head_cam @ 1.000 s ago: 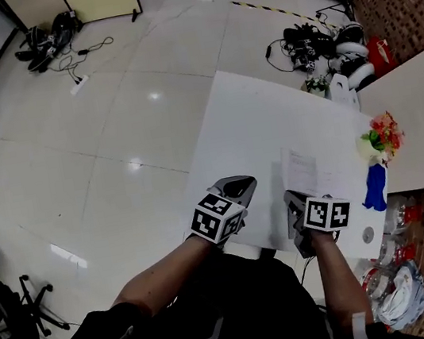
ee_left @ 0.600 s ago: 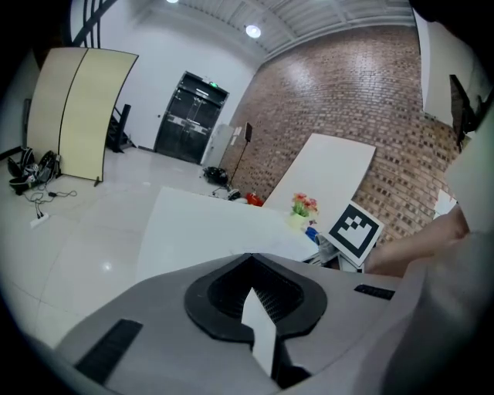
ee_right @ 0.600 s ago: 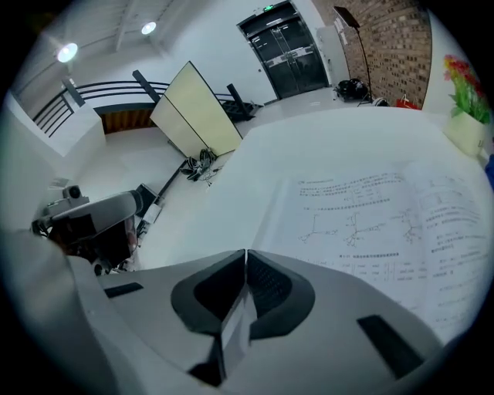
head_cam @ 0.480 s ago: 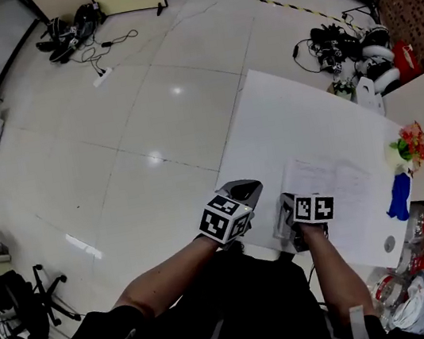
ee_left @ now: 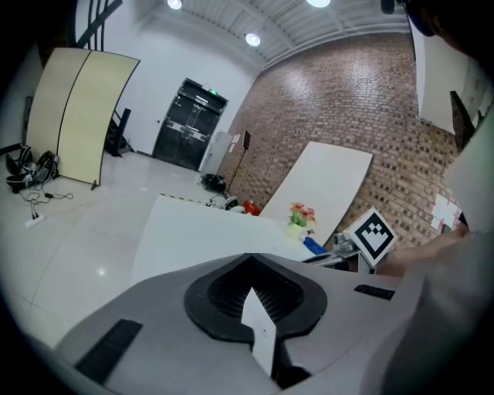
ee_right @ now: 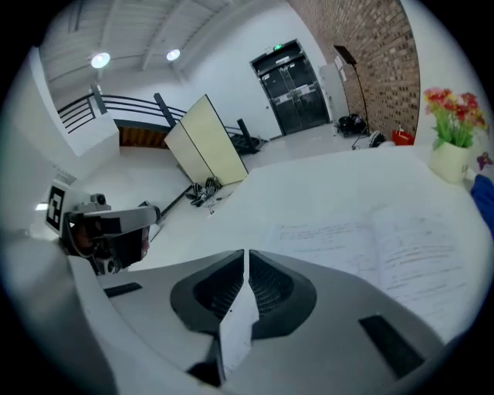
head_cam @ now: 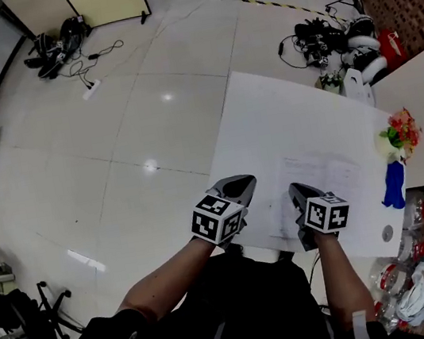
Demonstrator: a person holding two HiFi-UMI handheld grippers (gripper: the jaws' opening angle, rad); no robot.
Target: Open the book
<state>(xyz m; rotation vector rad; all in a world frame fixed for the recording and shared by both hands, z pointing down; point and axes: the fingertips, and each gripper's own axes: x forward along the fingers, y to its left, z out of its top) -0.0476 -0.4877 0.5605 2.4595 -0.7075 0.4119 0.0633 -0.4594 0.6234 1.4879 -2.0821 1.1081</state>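
White open book (head_cam: 330,179), near corner hidden behind right gripper (head_cam: 296,189); print unreadable

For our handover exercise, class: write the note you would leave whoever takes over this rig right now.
Left gripper: shut, empty, at the table's near edge.
Right gripper: shut, empty, at the book's near edge.
Book: lies open and flat on the table, pages up.
Done: book open.
Left: seemingly nothing; just keep the grippers off the pages.
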